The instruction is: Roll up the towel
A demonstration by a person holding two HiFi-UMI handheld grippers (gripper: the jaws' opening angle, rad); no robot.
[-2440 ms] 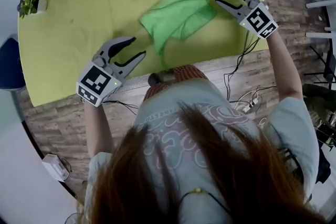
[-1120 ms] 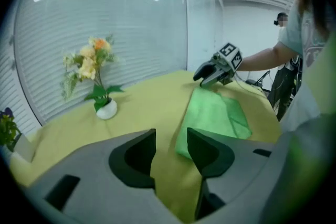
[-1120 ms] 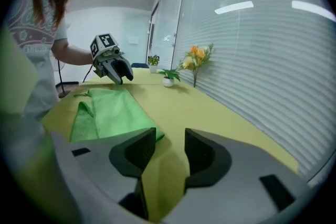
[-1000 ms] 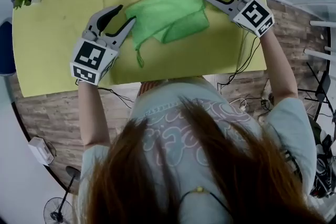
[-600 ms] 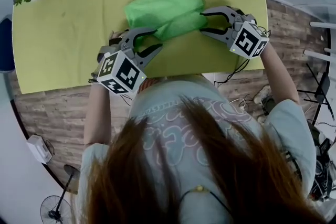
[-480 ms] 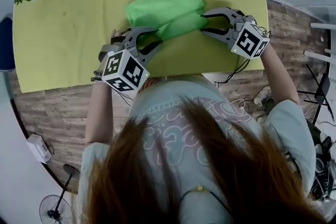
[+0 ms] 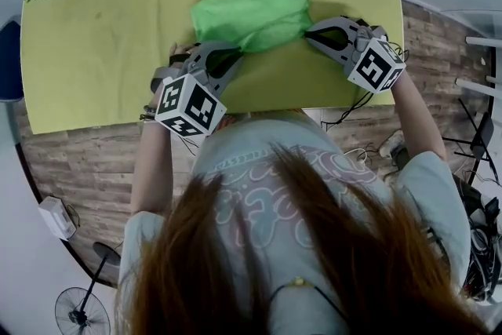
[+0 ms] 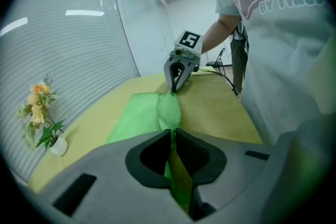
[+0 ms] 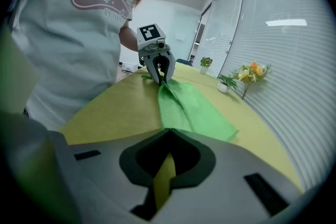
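Towel [image 7: 251, 8] – soft, fuzzy matt cloth; table [image 7: 102, 51] w/ smooth matt top.

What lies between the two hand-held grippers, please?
The near edge of the green cloth towel stretches between them in the left gripper view. The left hand-held gripper is closing its jaws on one end; the right hand-held gripper is shut on the other.

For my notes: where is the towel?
Head view: the towel lies on the table, its near edge held by the shut right gripper and the closing left gripper.
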